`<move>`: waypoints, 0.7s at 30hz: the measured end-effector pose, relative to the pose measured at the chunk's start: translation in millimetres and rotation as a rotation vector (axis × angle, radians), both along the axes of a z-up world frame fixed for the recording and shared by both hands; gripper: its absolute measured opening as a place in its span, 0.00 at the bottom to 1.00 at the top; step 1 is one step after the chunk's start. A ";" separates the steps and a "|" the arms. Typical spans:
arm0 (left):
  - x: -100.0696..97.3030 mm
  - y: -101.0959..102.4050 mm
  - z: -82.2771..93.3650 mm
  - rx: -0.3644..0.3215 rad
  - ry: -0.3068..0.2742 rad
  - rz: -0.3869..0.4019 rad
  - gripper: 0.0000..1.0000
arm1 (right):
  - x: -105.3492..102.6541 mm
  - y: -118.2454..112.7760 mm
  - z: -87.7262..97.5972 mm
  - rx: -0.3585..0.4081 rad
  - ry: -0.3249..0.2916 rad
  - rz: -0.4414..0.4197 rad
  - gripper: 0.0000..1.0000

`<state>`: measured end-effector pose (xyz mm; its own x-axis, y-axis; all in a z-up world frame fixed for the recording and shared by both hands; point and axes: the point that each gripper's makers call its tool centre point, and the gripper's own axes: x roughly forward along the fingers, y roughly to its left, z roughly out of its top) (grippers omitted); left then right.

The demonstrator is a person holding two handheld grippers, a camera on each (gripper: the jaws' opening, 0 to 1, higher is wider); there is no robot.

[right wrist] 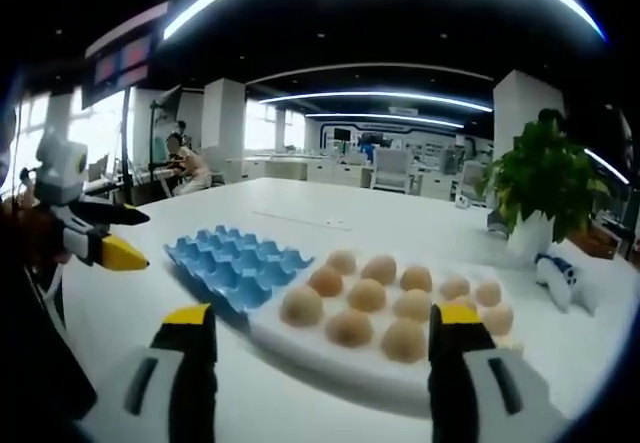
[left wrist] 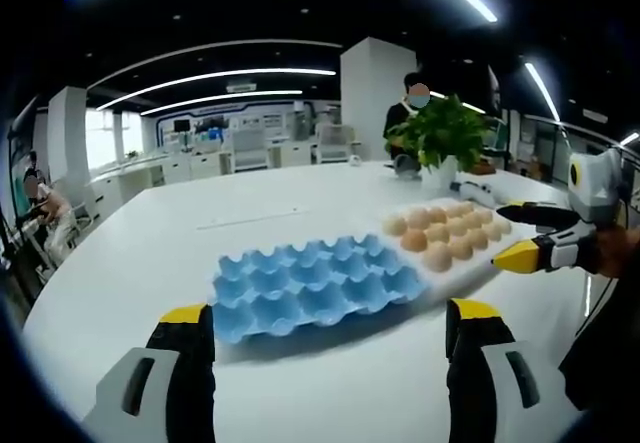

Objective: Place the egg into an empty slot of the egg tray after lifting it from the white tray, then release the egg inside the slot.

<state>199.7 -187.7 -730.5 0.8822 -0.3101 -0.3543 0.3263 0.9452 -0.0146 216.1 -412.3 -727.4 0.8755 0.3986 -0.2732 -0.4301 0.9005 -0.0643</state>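
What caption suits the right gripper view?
Open right gripper faces eggs on white tray, beside empty blue egg tray.

Your left claw [left wrist: 330, 328] and right claw [right wrist: 322, 331] both hang with jaws spread wide, gripping nothing.

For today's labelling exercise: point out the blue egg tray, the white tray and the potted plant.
Blue egg tray [left wrist: 315, 288]: left gripper view, on its middle cups.
White tray [right wrist: 330, 358]: right gripper view, on its bare near rim.
Potted plant [right wrist: 545, 178]: right gripper view, on its leaves.
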 end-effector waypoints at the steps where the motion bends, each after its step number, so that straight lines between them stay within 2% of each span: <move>1: 0.1 0.3 0.1 0.002 -0.001 0.000 0.98 | -0.1 0.4 -0.2 -0.001 0.000 0.001 0.90; 9: 1.0 -0.4 2.8 0.009 -0.012 -0.022 0.99 | -0.5 0.4 -1.0 0.006 0.000 0.006 0.90; 10: 1.9 -4.0 6.4 0.021 -0.034 -0.069 0.99 | -0.7 0.7 -1.2 0.005 0.001 0.009 0.90; 11: 2.1 -4.5 7.4 0.023 -0.039 -0.076 0.99 | -1.2 1.5 -1.8 -0.001 0.000 0.018 0.91; 14: -0.2 -17.5 16.8 0.014 -0.087 -0.205 1.00 | -1.6 7.7 0.5 0.043 -0.005 0.058 0.91; 15: -2.8 -24.5 19.0 0.010 -0.108 -0.269 1.00 | -0.1 7.9 3.0 0.054 -0.013 0.067 0.91; 16: -6.1 -28.9 18.8 -0.017 -0.099 -0.303 1.00 | 1.1 12.8 9.1 0.086 -0.038 0.097 0.91; 18: -9.6 -35.7 24.1 -0.121 -0.097 -0.352 0.98 | -1.2 22.5 10.9 0.133 -0.013 0.164 0.88; 19: -11.8 -35.2 24.7 -0.140 -0.089 -0.380 0.96 | -1.6 25.4 12.2 0.147 -0.011 0.185 0.87; 20: -11.2 -37.1 28.0 -0.117 -0.090 -0.387 0.92 | 1.8 21.5 13.4 0.125 -0.032 0.168 0.87; 21: -15.4 -39.4 32.0 -0.157 -0.060 -0.434 0.87 | 2.6 22.9 14.9 0.113 -0.043 0.181 0.87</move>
<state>184.3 -227.0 -698.5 0.6767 -0.7007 -0.2262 0.6957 0.7090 -0.1154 218.7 -389.5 -712.5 0.7966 0.5764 -0.1822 -0.5846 0.8113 0.0107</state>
